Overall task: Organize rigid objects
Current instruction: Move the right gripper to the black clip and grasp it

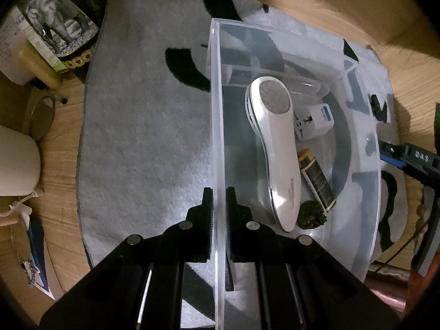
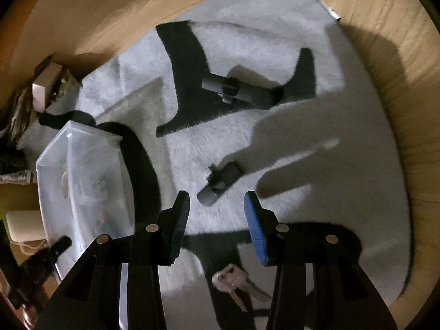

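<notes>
My left gripper (image 1: 219, 200) is shut on the near wall of a clear plastic bin (image 1: 217, 88), one finger outside and one inside. In the bin lie a white handheld device (image 1: 275, 143), a white plug adapter (image 1: 313, 122), a battery (image 1: 316, 180) and a small dark pine cone (image 1: 313, 217). My right gripper (image 2: 217, 206) is open and empty above the rug. Just beyond its fingertips lies a small dark grey part (image 2: 218, 183). A longer grey cylinder part (image 2: 238, 90) lies farther off. A pair of keys (image 2: 238, 284) lies between the gripper arms. The bin also shows in the right wrist view (image 2: 82, 181).
A grey-white rug with black shapes (image 1: 143, 126) covers the wooden floor (image 2: 398, 55). A boxed picture of an elephant (image 1: 55, 22), a roll of tape (image 1: 38, 66) and a white cup (image 1: 16, 162) stand at the left. The right gripper shows at the bin's far side (image 1: 412, 159).
</notes>
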A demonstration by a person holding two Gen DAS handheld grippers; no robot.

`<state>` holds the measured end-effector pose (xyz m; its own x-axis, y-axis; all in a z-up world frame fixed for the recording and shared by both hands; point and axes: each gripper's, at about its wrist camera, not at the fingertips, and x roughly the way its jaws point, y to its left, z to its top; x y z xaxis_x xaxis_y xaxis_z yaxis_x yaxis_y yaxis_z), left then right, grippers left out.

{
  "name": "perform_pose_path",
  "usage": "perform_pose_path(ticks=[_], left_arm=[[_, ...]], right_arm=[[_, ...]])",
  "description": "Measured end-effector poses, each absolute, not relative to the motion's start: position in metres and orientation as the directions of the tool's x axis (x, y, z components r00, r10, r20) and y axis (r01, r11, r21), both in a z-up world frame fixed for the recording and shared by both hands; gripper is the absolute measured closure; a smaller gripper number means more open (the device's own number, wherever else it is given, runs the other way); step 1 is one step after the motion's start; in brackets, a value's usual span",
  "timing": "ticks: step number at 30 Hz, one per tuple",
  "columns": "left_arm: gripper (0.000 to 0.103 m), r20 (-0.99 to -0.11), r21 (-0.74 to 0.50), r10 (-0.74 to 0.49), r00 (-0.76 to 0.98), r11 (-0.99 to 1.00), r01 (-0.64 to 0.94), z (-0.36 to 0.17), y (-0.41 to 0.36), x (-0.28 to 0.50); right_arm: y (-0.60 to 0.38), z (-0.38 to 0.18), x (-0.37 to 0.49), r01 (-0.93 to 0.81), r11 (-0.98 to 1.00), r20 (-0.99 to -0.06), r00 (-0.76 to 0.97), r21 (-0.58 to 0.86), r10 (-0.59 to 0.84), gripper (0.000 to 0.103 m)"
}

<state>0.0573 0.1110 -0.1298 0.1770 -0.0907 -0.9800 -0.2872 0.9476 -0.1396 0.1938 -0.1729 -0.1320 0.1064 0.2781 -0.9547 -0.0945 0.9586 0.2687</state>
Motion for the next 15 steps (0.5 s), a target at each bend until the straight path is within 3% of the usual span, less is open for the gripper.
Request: perform_pose_path(ticks=[8,13,15], left_arm=[[0.096,-0.981,-0.132,-0.082,0.174,0.945,-0.300,-0.133,0.110,0.055],[0.096,-0.981,-0.131,-0.081,0.175,0.945,-0.300,-0.132,0.109,0.054],[0.096,-0.981,-0.130,-0.080,0.176,0.946,-0.296,-0.132,0.109,0.053]], right_arm=[[-0.156,-0.143,0.203,-0.155,0.969,-0.968,0.129,0.193,0.214,0.065],[-0.148,-0.142,0.197,-0.195,0.976,-0.975,0.179,0.096,0.132,0.085],[-0.153,-0.142,0.196,-0.179,0.977,-0.972,0.184,0.113,0.146,0.085]])
